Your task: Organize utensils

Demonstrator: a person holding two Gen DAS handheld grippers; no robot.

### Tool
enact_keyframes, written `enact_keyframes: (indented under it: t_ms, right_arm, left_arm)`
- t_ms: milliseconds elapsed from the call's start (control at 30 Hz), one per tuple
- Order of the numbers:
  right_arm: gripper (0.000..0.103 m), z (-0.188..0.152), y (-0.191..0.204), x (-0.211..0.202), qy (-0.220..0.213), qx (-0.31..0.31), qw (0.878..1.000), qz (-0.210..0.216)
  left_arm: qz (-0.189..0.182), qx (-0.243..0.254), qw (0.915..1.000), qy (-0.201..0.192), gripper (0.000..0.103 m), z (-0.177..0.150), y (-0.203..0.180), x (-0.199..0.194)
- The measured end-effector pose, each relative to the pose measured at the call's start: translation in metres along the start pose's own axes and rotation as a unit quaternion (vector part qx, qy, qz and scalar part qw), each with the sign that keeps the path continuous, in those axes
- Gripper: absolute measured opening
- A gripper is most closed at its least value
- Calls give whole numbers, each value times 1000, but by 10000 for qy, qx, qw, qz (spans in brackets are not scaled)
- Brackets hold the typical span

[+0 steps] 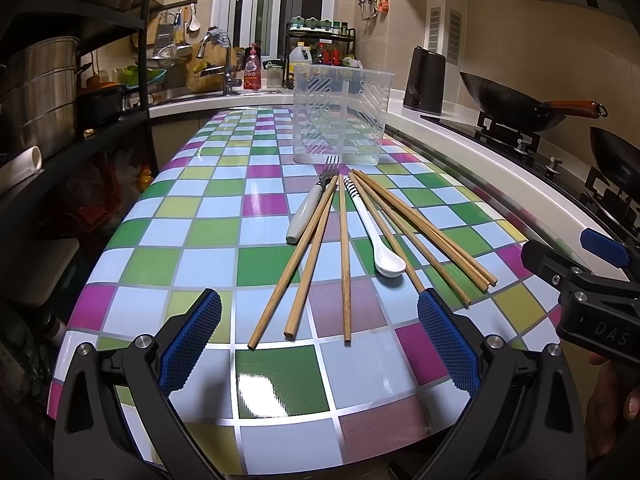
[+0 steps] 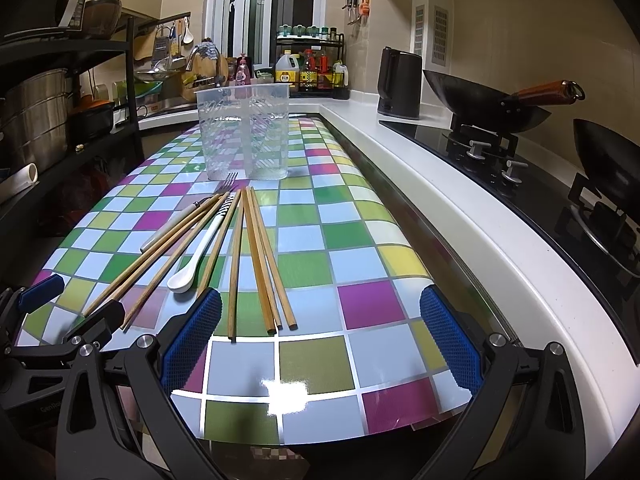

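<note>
Several wooden chopsticks (image 1: 345, 256) (image 2: 260, 264) lie fanned out on the checkered table (image 1: 200, 232) (image 2: 360, 248). Among them rest a white spoon (image 1: 380, 240) (image 2: 196, 258) with a striped handle end and a white-handled fork (image 1: 310, 208) (image 2: 180, 222). A clear plastic utensil holder (image 1: 342, 114) (image 2: 244, 132) stands upright and empty just beyond them. My left gripper (image 1: 319, 312) is open, hovering just short of the near chopstick ends. My right gripper (image 2: 320, 312) is open to their right, its left pad beside the chopstick tips. Each gripper also shows at the edge of the other's view.
A white counter edge (image 2: 460, 216) runs along the table's right side, with a gas hob and a black wok (image 2: 480, 96) behind it. A black kettle (image 2: 400, 84) stands farther back. Black shelves with a steel pot (image 1: 40, 92) line the left. A sink and bottles sit at the far end.
</note>
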State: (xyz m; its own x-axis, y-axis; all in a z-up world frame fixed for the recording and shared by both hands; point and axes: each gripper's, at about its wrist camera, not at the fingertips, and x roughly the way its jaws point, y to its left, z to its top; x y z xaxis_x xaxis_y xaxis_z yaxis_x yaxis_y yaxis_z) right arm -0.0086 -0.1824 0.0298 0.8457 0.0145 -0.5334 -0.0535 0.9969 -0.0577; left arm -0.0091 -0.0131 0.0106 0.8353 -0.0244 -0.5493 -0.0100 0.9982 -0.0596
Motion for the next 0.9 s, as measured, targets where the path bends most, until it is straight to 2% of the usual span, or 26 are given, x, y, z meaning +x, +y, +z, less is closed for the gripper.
enact_keyframes:
  t_ms: [700,767,900]
  right_arm:
    - [98,1,1,-2,-36,-15,10000,11]
    - [98,2,0,-1,-38,3,10000,15]
    - [97,1,-3,1,-18,76,10000,25]
  left_arm:
    - [-22,8,10000,-29,95,2,-4,-1]
    - [1,13,10000,-39,92,3,-5,-1]
    - [59,-44,10000,11,72,5,-2,0]
